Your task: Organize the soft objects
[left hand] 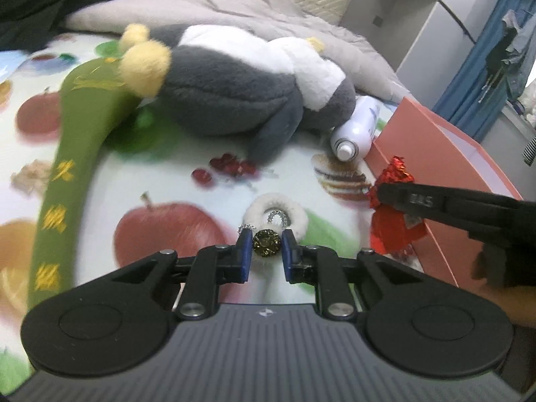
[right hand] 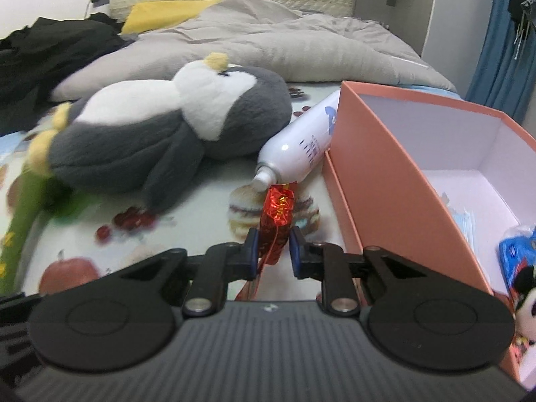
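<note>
Left gripper (left hand: 264, 246) first: blue pads pinched nearly together on a dark, faceted gold-brown gem, round and glittery, fixed to a white fluffy ring (left hand: 294, 216) w/ a small sparkly silver loop in its middle; the fuzzy ring sits just ahead of the fingertips over the bedsheet (left hand: 167, 181), a smooth cloth printed w/ apples, berries and cake. Far left on the sheet, one long green fabric strip (left hand: 67, 154) w/ yellow characters, soft and curved. Moving right, one plush penguin (right hand: 160, 124), lying on its side, grey fleece back, white belly, yellow feet and beak, well ahead of both grippers. Behind it, a rumpled grey duvet (right hand: 268, 37), a black garment at the back left. Next, one white spray bottle (right hand: 301, 140), smooth hard cylinder, lying down, nozzle toward camera, touching the box wall. Right gripper (right hand: 273, 246) now: jaws narrowed on one crinkly red foil piece (right hand: 278, 209) w/ gold print, shiny and creased, top sticking up past the pads, a tail trailing below; it's held just left of the box. Far right, one pink cardboard box (right hand: 395, 181), rigid, white inside, open top, holding a blue packet and a mouse-type plush in the near corner.
</note>
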A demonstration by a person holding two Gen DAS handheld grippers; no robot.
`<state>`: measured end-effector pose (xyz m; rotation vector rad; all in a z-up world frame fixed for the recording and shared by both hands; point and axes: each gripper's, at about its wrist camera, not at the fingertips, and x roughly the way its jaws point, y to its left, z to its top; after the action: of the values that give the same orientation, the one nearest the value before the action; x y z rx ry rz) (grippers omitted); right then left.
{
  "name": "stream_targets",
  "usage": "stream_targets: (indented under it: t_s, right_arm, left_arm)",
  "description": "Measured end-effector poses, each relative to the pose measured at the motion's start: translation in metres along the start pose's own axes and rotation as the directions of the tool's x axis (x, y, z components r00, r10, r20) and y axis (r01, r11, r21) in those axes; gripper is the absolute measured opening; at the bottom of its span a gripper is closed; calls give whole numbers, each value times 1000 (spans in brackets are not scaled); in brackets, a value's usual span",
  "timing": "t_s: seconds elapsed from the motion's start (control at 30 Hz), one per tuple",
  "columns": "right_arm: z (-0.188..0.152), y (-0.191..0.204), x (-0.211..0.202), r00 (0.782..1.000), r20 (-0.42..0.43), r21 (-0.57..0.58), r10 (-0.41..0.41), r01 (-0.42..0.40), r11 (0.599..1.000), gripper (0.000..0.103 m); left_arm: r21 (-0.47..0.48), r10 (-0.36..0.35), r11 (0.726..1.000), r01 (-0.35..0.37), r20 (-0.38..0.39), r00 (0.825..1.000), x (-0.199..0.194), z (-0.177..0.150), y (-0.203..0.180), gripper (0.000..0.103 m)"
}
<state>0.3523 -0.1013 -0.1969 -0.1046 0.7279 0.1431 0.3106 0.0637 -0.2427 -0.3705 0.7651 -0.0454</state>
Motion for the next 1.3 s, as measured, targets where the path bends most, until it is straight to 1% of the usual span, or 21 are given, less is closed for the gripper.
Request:
stream_targets:
  t_s: [0.1, 0.2, 0.27, 0.4, 0.47, 0.57, 0.7, 0.73, 0.77, 0.8, 0.83, 0.97, 1.0, 1.03, 1.07, 1.13, 1.23, 1.3]
  right_arm:
    - [-13, 0, -17, 1000, -13, -2, 28, -28, 1000, 23]
    - [-30, 4, -32, 998, -37, -15, 56, -56, 998, 23]
    - [-40, 2, -40, 995, -58, -1, 76, -76, 997, 23]
    - [-55, 1, -58, 993, -77, -9, 95, -96, 995, 23]
    - [-62, -1, -66, 988, -95, 3, 119, -119, 993, 23]
    - [-70, -2, -75, 985, -107, -3, 136, -137, 991, 23]
    - [-77, -4, -82, 983, -122, -15, 140, -143, 990, 23]
    - [-78, -4, -83, 982, -126, -19, 140, -143, 990, 23]
    - [-80, -5, -83, 982, -128, -22, 139, -143, 990, 23]
    - [-81, -7, -84, 982, -130, -23, 139, -143, 989, 23]
    - [-82, -8, -84, 981, -132, -26, 139, -144, 989, 23]
    - [-84, -15, -86, 983, -129, -30, 131, -135, 990, 23]
    - [-84, -17, -86, 983, -129, -28, 129, -134, 991, 23]
    - [-85, -19, -86, 983, -129, -28, 127, -131, 991, 23]
    - [-85, -20, -87, 983, -130, -27, 127, -132, 991, 23]
    - [-86, -22, -87, 983, -130, -29, 130, -134, 990, 23]
    - [-88, -24, -86, 983, -130, -35, 131, -136, 990, 23]
    - [-88, -26, -87, 983, -126, -34, 134, -140, 990, 23]
  left_arm:
    - [-7, 38, 999, -38, -29, 999, -11, -10, 0, 22]
    - [-8, 58, 998, -58, -48, 997, -23, -21, -2, 22]
    - [-14, 69, 997, -70, -60, 996, -31, -28, -2, 22]
    - [-19, 99, 995, -101, -101, 990, -47, -42, -4, 22]
    - [-22, 102, 994, -105, -116, 988, -54, -49, -6, 22]
    - [-6, 116, 993, -118, -125, 985, -60, -57, -10, 22]
    - [-1, 130, 991, -131, -128, 983, -61, -59, -12, 24]
    - [-1, 129, 991, -130, -128, 983, -61, -59, -11, 29]
    - [-6, 126, 992, -128, -122, 984, -62, -59, -11, 46]
    - [-11, 126, 992, -128, -117, 985, -62, -58, -10, 56]
    - [-11, 133, 991, -135, -111, 985, -62, -58, -10, 70]
    - [42, 140, 990, -137, -91, 986, -58, -58, -13, 72]
    - [49, 137, 990, -133, -93, 986, -55, -58, -14, 74]
    - [65, 136, 989, -130, -93, 986, -53, -58, -15, 77]
    - [84, 142, 987, -134, -86, 986, -50, -58, -17, 79]
    - [117, 162, 981, -153, -71, 984, -47, -58, -21, 79]
    - [151, 169, 976, -159, -59, 984, -40, -57, -25, 79]
    - [170, 191, 969, -179, -53, 980, -37, -56, -27, 78]
